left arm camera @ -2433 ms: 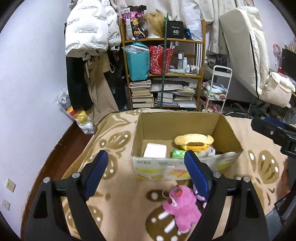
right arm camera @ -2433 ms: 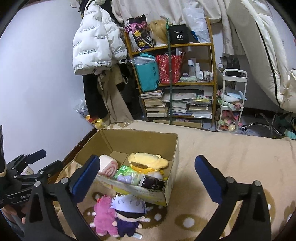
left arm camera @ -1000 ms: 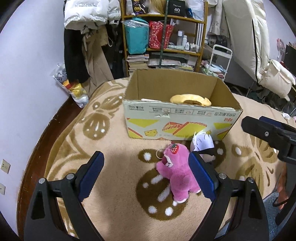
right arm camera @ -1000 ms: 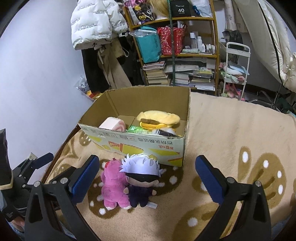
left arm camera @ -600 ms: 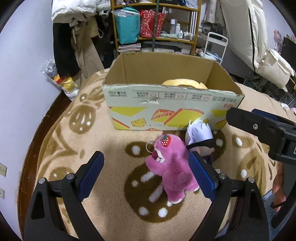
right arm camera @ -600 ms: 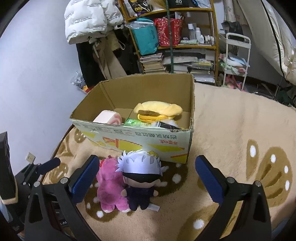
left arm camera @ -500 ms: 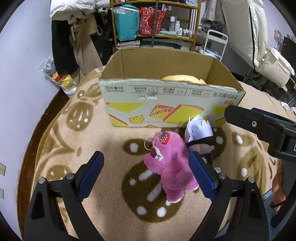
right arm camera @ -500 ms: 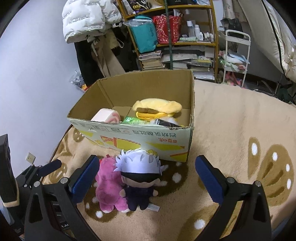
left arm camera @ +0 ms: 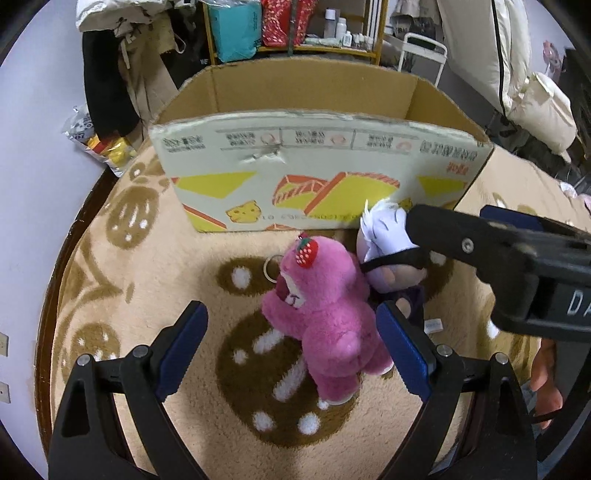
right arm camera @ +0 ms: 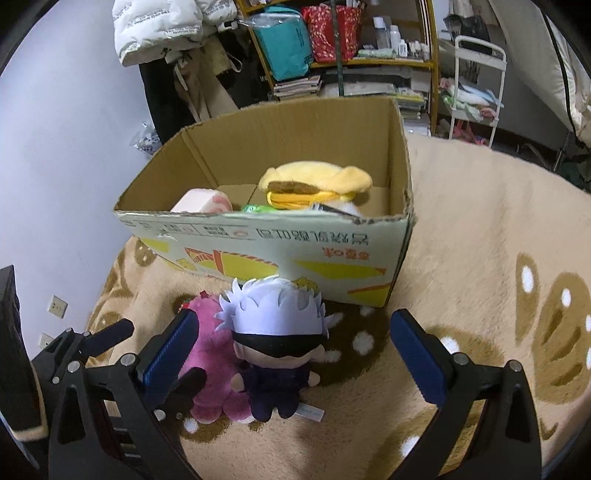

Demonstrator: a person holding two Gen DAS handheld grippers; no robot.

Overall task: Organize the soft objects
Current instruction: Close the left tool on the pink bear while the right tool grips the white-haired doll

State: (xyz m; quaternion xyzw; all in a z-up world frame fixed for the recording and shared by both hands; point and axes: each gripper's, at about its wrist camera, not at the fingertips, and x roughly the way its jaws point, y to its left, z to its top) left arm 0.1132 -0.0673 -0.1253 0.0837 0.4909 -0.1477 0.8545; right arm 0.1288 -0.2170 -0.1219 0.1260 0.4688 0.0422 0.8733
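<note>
A pink plush bear with a strawberry on its head and a white-haired doll in dark clothes stand side by side on the rug, just in front of a cardboard box. My left gripper is open and low, with the bear between its fingers. My right gripper is open, with the doll between its fingers and its left finger against the bear. The box holds a yellow burger plush, a pink roll cushion and a green packet.
The beige rug with brown patterns covers the floor. A white wall is on the left. Behind the box stand a crowded shelf, hanging coats and a white wire cart. A plastic bag lies by the wall.
Both grippers have come down and forward toward the two plush toys. The toys now stand between the open fingers. The box looms larger and its contents are hidden from the left view.
</note>
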